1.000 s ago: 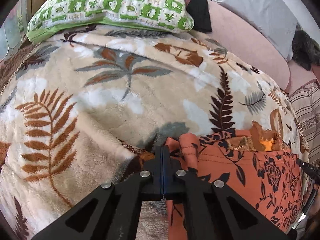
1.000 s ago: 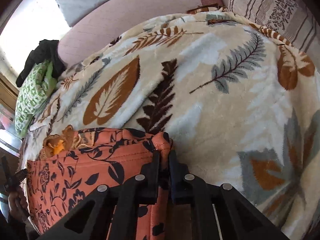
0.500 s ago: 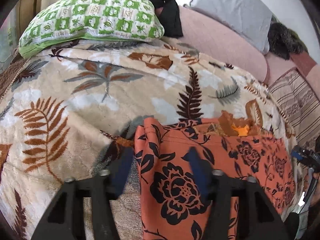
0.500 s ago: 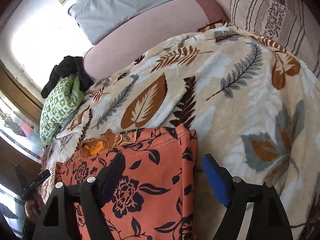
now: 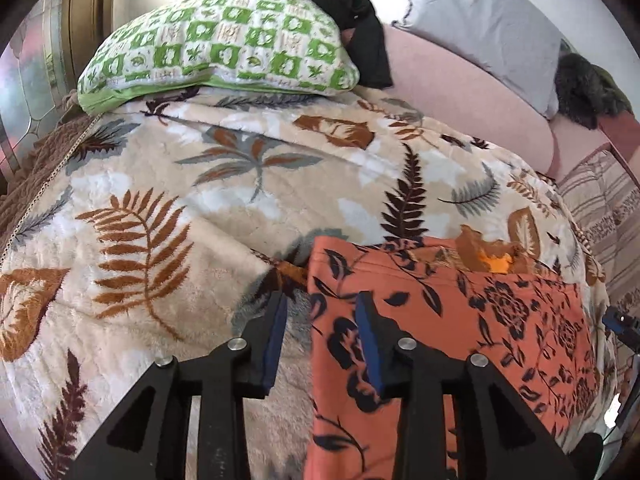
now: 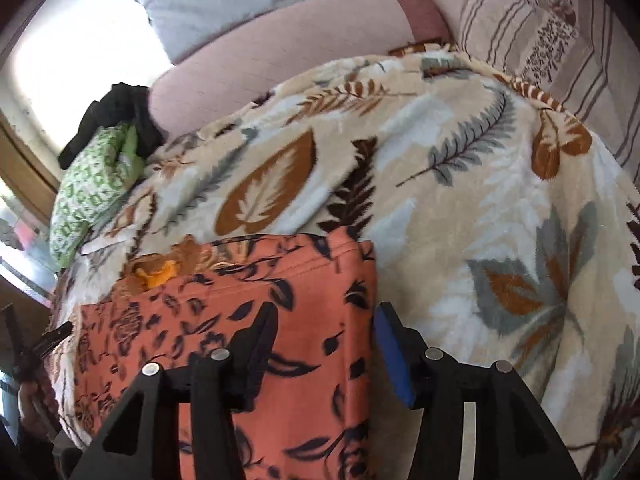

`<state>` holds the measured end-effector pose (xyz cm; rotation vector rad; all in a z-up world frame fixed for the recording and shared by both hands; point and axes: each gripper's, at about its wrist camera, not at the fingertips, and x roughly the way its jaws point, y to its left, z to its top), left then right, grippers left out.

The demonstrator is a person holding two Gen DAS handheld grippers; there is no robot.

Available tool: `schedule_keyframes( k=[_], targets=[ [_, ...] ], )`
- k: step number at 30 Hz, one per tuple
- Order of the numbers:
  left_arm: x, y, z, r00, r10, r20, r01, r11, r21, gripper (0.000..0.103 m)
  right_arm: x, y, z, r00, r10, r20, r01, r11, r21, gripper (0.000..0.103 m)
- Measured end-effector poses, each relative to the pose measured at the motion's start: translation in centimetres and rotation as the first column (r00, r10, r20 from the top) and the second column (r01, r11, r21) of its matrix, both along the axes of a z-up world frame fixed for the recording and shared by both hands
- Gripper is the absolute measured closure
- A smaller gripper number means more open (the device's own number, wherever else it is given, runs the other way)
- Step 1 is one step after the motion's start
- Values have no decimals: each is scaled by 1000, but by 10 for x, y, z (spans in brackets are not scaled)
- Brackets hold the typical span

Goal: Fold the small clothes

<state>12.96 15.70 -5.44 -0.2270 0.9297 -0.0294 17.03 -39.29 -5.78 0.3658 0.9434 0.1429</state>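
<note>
An orange garment with a dark flower print (image 5: 460, 320) lies folded flat on a cream leaf-patterned blanket (image 5: 180, 184). At its far edge a bit of orange-brown trim (image 5: 496, 256) peeks out. My left gripper (image 5: 320, 300) hovers over the garment's left edge. Its jaws are opening, and the pads do not press on the cloth. In the right wrist view the same garment (image 6: 240, 300) fills the lower left. My right gripper (image 6: 326, 312) hangs above its right edge with jaws wide but closing, gripping nothing.
A green-and-white pillow (image 5: 224, 48) with a black cloth (image 5: 352, 8) on it lies at the back left. A grey pillow (image 5: 480, 28) leans on a pink padded backrest (image 5: 460, 92). A striped cushion (image 6: 540, 40) borders the blanket on the right.
Both grippers were shut on the garment's far corners. They have let go, opened and drawn back and up. The garment now lies flat on the blanket.
</note>
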Motion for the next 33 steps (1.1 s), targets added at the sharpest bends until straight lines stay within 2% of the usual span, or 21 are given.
schedule_keyframes(
  k=[1,2,4,6,7,8,9,10,11,12,13,16,18,19,21,22,23,27,29,33],
  targets=[
    [-10,-7,5,999,-27,17,27,1000,4,58,-14,3,7,1000,15,15,-15,999,48,40],
    [-21,-15,9,998,-50,33,50,999,5,53,-25,10,11,999,47,14,-48,993,105,31],
    [-38,-30,11,995,-84,51,85,996,-18,41,-44,21,7,991,135,-12,-129,962,240,28],
    [-44,-43,1,996,-87,27,88,996,-22,37,-54,27,-14,982,181,-59,-156,942,296,28],
    [-45,-49,-9,997,-82,-8,82,997,-7,37,-57,23,-30,984,152,-95,-121,953,277,28],
    [-47,-54,-19,996,-65,-58,66,998,18,37,-58,7,-50,985,60,-162,-16,966,258,29],
    [-50,-57,-28,994,-45,-104,50,998,43,37,-63,-11,-64,981,-8,-196,75,939,336,42],
    [-54,-59,-32,992,-33,-125,39,998,52,37,-70,-23,-64,981,-61,-186,133,904,405,44],
    [-59,-61,-31,993,-27,-111,33,998,47,37,-79,-24,-53,982,-91,-167,151,908,392,43],
    [-65,-62,-28,995,-25,-94,30,999,44,37,-86,-20,-39,986,-95,-135,136,932,335,34],
    [-69,-64,-24,996,-22,-85,27,998,51,37,-93,-12,-27,992,-76,-97,102,948,300,31],
    [-78,-71,-18,998,-13,-68,18,997,74,37,-107,11,-8,999,44,-28,-32,940,339,28],
    [-81,-73,-19,997,-12,-72,18,996,84,37,-110,21,-13,996,87,-9,-80,948,309,22],
    [-82,-74,-20,997,-13,-76,19,996,88,37,-108,21,-23,996,77,-38,-63,955,291,22],
    [-84,-75,-23,996,-8,-87,17,995,95,37,-103,10,-52,987,-16,-158,58,962,267,22],
    [-84,-74,-23,996,-4,-91,13,995,97,37,-104,3,-59,984,-50,-170,102,944,312,23],
    [-85,-73,-24,996,0,-90,9,995,97,37,-106,1,-54,986,-72,-152,122,929,349,23],
    [-87,-73,-26,996,1,-90,7,996,94,37,-104,20,-27,995,-34,-96,61,956,288,23],
    [-86,-74,-27,996,-2,-88,10,996,87,37,-99,26,-18,997,-17,-71,37,956,290,23],
    [-83,-73,-35,995,-9,-102,18,996,89,35,-80,19,-25,998,5,-58,15,943,332,22]
  ],
)
